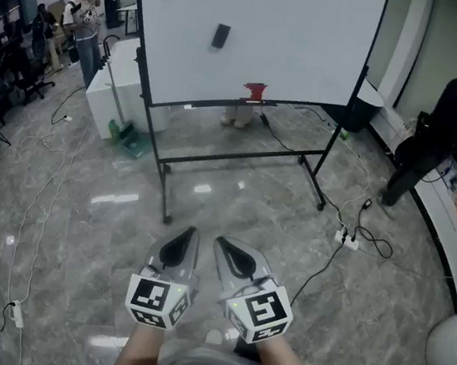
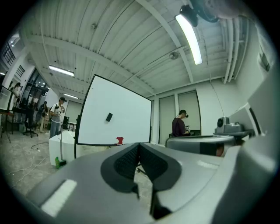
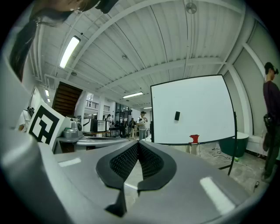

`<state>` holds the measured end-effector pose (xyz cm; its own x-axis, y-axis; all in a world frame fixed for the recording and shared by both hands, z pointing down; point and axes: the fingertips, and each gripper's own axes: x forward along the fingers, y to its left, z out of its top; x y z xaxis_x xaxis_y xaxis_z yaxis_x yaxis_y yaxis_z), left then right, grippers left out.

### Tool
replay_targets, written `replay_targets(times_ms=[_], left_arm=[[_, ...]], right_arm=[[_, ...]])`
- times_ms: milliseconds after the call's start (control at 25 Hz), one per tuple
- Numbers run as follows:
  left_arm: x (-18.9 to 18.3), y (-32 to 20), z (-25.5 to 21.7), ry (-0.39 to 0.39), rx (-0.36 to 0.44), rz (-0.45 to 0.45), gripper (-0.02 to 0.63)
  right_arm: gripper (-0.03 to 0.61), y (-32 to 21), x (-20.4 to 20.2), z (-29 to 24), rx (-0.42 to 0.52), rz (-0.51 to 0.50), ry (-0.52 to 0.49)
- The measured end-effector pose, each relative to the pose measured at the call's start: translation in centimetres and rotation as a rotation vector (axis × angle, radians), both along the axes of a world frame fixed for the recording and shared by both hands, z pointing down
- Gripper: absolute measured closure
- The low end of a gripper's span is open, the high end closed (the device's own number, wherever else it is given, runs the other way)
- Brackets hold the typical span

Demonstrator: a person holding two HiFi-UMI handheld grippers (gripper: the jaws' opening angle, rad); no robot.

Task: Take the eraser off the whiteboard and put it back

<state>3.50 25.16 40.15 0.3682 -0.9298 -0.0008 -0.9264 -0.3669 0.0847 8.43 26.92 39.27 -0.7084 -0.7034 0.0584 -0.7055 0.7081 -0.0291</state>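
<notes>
A small black eraser [image 1: 221, 36] sticks to the face of a white rolling whiteboard [image 1: 300, 36] several steps ahead. It shows again as the eraser [image 2: 109, 117] in the left gripper view and as the eraser [image 3: 177, 115] in the right gripper view. A red object [image 1: 255, 91] sits on the board's lower ledge. Both grippers are held level, side by side, far short of the board. My left gripper [image 1: 190, 234] has its tips together with nothing between them. My right gripper [image 1: 222, 242] is the same, shut and empty.
The whiteboard's black wheeled frame [image 1: 240, 158] stands on a marble floor with cables [image 1: 347, 236] and a power strip [image 1: 345, 239]. A person [image 1: 438, 131] works at the right, another person [image 1: 83, 26] stands far left. A white cabinet [image 1: 111, 89] sits left of the board.
</notes>
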Motion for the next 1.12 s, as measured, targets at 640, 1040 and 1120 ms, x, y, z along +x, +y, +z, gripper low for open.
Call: replay_targets(times_ms=[640,1040,1120], left_arm=[[-0.2,1.8,-1.9,0.012,0.047,0.01,0.614],[-1.1,0.6,-1.0,0.031,0.034,-0.024,0.614],[-1.4,-0.2,-1.0,0.034,0.032,-0.026,0.614]], right_arm=[[0.578,1.8,-0.4,-1.9,0.056,0.019,0.009],[0.577,0.4,-0.7,-1.0,0.042,-0.004,-0.011],[0.577,-0.4,-0.9,-0.7,0.033,-0.007,-0.006]])
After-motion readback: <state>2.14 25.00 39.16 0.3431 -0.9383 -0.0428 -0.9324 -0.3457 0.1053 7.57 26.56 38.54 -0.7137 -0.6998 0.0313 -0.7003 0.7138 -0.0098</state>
